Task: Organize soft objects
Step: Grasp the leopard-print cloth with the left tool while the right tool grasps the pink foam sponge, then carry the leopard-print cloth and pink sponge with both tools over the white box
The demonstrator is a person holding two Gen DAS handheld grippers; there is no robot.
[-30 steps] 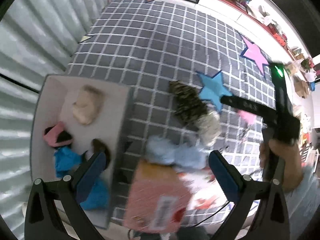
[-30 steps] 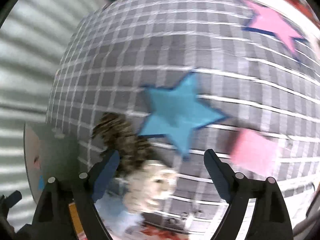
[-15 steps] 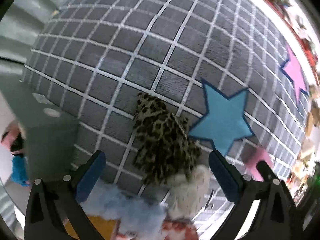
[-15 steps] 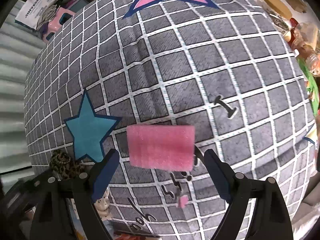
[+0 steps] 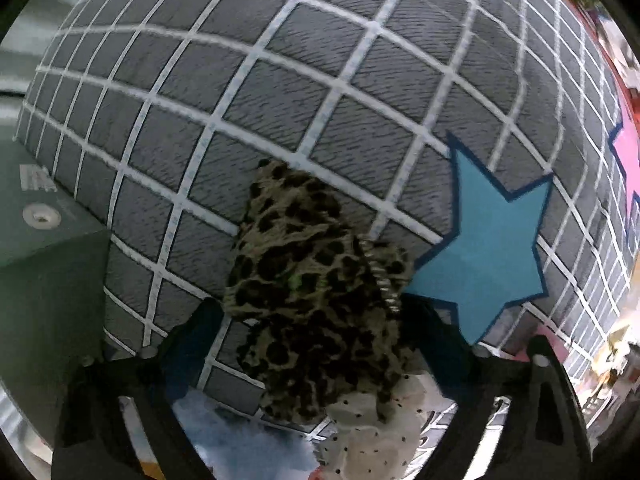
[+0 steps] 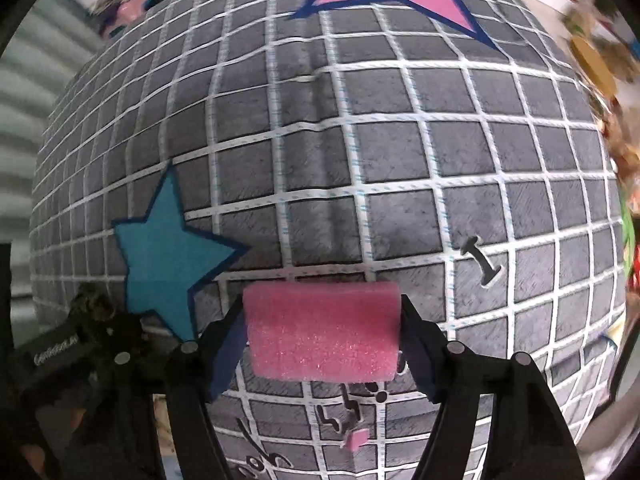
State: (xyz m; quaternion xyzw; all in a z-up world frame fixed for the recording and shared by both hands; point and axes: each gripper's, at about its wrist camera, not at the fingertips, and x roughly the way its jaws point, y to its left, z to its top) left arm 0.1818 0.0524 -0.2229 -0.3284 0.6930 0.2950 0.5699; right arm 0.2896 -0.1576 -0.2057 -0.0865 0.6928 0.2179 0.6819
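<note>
Right gripper [image 6: 322,344] squeezing a squishy pink foam block [image 6: 322,334]. Left gripper [image 5: 320,344] pinching a fuzzy leopard-spotted cloth [image 5: 316,312]. Underneath, gray checked mat [image 6: 360,140], blue star [image 5: 488,264].

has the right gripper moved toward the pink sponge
Yes. Against the blue star, the right gripper has advanced; its fingers now flank the pink sponge.

Partly readable white lettering — seemingly "GenRobot.AI" — on the left gripper's black body [image 6: 56,354]; other labels are too blurred.
</note>
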